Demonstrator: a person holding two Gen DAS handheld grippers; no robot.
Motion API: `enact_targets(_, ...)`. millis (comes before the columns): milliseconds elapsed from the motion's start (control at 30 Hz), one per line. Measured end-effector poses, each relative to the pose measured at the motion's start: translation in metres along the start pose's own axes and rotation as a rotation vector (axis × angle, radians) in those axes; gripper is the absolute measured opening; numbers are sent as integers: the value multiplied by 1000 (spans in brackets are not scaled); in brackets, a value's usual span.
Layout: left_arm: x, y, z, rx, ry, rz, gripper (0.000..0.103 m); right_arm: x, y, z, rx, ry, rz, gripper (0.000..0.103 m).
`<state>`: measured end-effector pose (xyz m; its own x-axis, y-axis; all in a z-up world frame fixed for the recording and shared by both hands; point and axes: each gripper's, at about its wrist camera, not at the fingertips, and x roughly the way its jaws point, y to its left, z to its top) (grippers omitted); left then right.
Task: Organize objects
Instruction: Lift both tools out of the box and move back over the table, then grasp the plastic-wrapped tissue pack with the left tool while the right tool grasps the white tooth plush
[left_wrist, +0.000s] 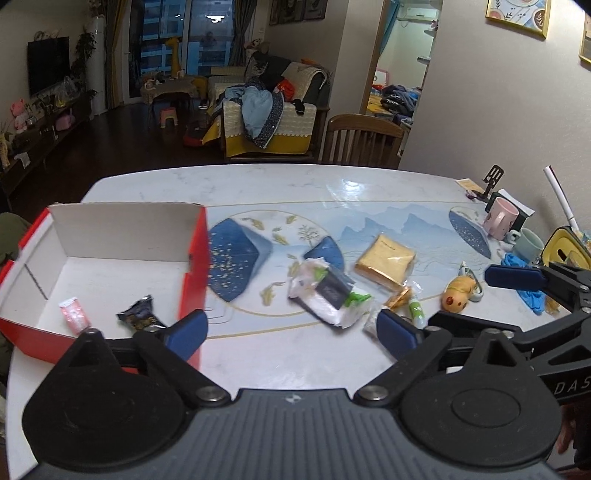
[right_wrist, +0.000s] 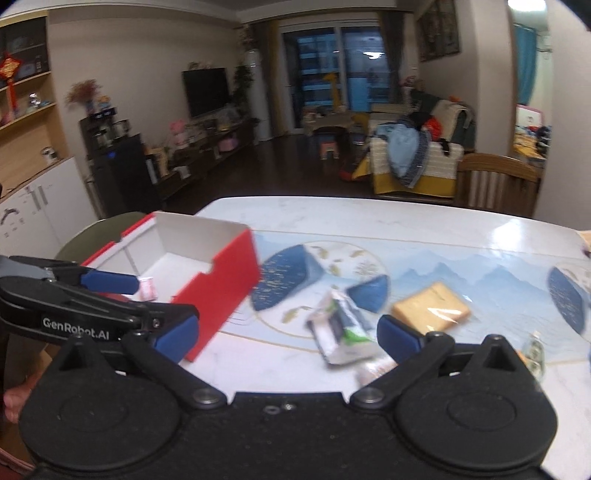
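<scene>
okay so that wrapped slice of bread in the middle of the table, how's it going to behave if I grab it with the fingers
The wrapped bread slice looks soft, so it would probably squash under a firm pinch. Its clear wrapper shines and looks loose, so the fingers may slip or catch only film. It lies flat on the table, so it should slide rather than roll or tip if pushed.

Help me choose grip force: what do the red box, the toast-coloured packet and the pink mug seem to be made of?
Red box: likely cardboard, matte; thin flat walls with white inner faces and folded corners.
Toast-coloured packet: seemingly clear plastic film over something bread-like; the wrap glints and crinkles at its edge.
Pink mug: probably glazed ceramic; smooth, thick-walled, with a handle, though plastic cannot be excluded.
</scene>
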<state>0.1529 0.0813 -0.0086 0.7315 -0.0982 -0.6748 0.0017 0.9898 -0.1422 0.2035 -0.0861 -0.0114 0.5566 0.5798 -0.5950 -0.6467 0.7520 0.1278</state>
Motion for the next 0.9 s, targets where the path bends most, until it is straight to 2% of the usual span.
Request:
enact_targets(133, 11, -8, 0, 1, -7, -32, 103, -4, -10, -6, 6, 5, -100, 103)
enact_targets(300, 28, -23, 2, 50, 30, -36, 103, 0, -27, -15, 23, 53, -153, 103)
enact_targets(400, 39, -29, 2, 50, 28, -69, 103, 3, -36, -24, 31, 71, -179, 103)
enact_targets(633, 72, -49, 6, 94, 27, -57, 103, 4, -69, -51, 85, 103, -282, 102)
enact_targets(900, 122, -62, 13, 105, 93, -1, 103, 9, -113, -73, 140, 139, -395, 96)
